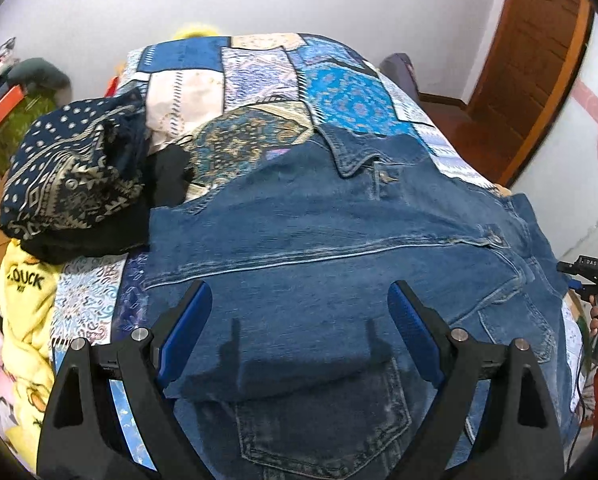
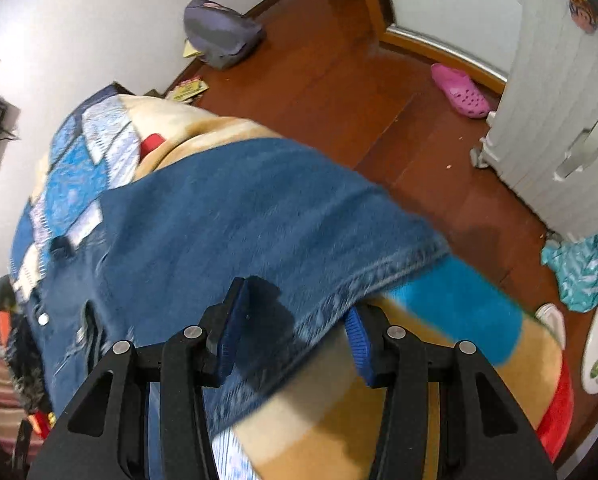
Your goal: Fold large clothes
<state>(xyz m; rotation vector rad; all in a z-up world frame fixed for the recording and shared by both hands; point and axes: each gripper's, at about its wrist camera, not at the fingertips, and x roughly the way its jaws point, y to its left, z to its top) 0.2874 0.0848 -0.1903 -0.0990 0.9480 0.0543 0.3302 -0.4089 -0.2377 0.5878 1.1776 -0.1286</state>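
Observation:
A blue denim jacket (image 1: 339, 240) lies spread on the patchwork bed cover (image 1: 339, 88), collar toward the far side. Its near part lies folded over itself, with a pocket showing below the fold. My left gripper (image 1: 299, 320) is open, its blue pads wide apart just above the folded denim. In the right wrist view the denim jacket (image 2: 227, 216) hangs over the bed's side. My right gripper (image 2: 295, 320) is open, with the jacket's hem edge lying between its pads. The right gripper's body shows in the left wrist view (image 1: 591, 276) at the right edge.
A dark patterned garment pile (image 1: 71, 176) and a yellow duck-print cloth (image 1: 23, 300) lie at the bed's left. Wooden floor (image 2: 339, 72) beside the bed holds a grey bag (image 2: 219, 32), a pink shoe (image 2: 459, 90) and a teal cloth (image 2: 583, 268). A white door (image 2: 559, 112) stands right.

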